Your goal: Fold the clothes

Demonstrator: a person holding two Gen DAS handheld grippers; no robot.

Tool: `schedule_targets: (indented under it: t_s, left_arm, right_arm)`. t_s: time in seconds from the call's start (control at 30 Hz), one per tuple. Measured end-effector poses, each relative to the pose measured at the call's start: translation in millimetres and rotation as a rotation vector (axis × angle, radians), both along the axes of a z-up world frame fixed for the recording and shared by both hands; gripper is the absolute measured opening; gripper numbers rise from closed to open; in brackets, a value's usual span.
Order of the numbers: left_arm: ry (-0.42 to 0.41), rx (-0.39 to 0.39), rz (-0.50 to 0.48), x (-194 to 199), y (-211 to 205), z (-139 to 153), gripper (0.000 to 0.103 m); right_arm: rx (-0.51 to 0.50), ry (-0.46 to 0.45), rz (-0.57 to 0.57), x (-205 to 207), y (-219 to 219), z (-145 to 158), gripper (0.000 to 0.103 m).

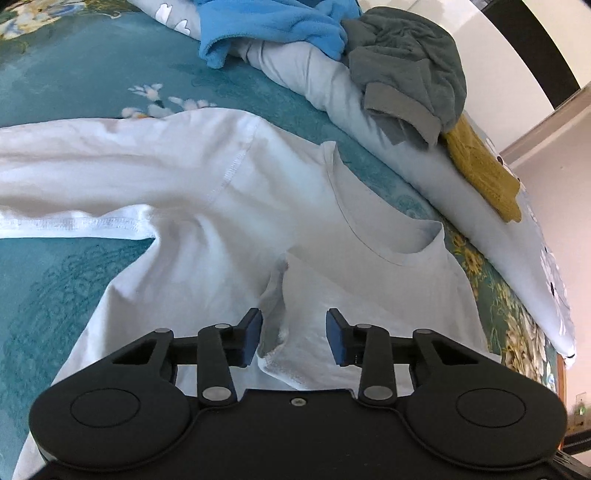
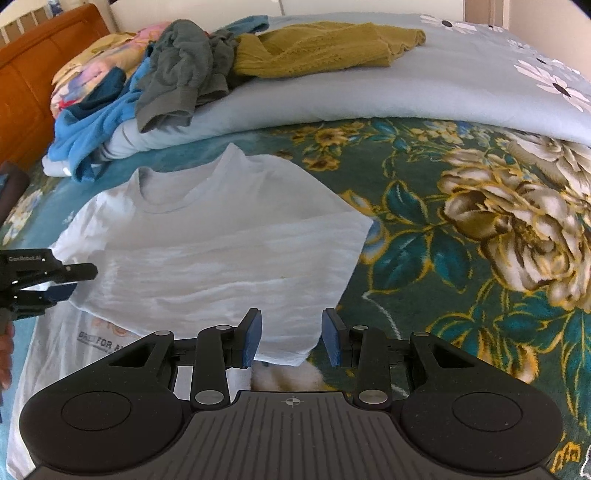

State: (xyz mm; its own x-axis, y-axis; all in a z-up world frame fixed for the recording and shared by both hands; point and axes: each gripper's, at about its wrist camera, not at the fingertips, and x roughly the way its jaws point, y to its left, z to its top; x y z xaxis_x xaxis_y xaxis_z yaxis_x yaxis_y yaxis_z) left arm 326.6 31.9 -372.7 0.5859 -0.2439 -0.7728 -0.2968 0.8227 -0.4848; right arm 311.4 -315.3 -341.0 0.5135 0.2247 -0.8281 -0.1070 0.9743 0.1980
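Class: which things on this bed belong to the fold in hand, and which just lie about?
In the job:
white cotton T-shirt
left tongs
right tongs

Lying about:
mustard knitted sweater
grey-green crumpled garment
blue fleece garment

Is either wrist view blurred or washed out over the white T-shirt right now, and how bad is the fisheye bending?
Left wrist view: sharp, but the white T-shirt glares along its sleeve hem, with a grey shadow under the fold between the left hand-held gripper pads. Right wrist view: sharp, evenly daylit, shirt weave readable; the floral bedspread bulges and curves toward the edges, with dark corners.
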Motion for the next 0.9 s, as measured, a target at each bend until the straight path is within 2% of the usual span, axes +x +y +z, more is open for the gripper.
schedule_targets:
  t_s: [0.1, 0.17, 0.33, 0.43, 0.63, 0.73, 0.9]
  left_arm:
    - [-0.010, -0.024, 0.008, 3.5, 6.1, -3.5, 0.032]
    - [-0.019, -0.022, 0.009, 5.2, 10.6, -6.6, 0.028]
    - [-0.041, -0.037, -0.043, 8.1, 13.1, -9.8, 0.026]
    - [-0.038, -0.026, -0.070, 9.4, 11.6, -10.0, 0.006]
    - [-0.054, 0.022, -0.150, 12.5, 4.6, -3.0, 0.002]
    - [-0.075, 0.028, -0.213, 18.7, -0.1, 8.3, 0.001]
    - [-0.184, 0.070, -0.306, 36.2, -3.9, 46.9, 0.001]
  right_arm:
    - [-0.001, 0.001, 0.000, -0.1, -1.5, -0.1, 0.032]
    - [-0.005, 0.000, 0.002, -0.7, -2.2, 0.1, 0.032]
    - [-0.014, 0.007, -0.020, -3.6, -4.5, -1.6, 0.032]
    - [-0.018, 0.008, -0.038, -8.1, -2.5, 0.4, 0.032]
    - [-0.044, 0.000, -0.062, -15.4, 5.8, 7.3, 0.032]
    - [-0.041, 0.000, -0.086, -19.7, 10.1, 11.0, 0.033]
    - [-0.034, 0.022, -0.087, -31.6, 27.6, 9.6, 0.033]
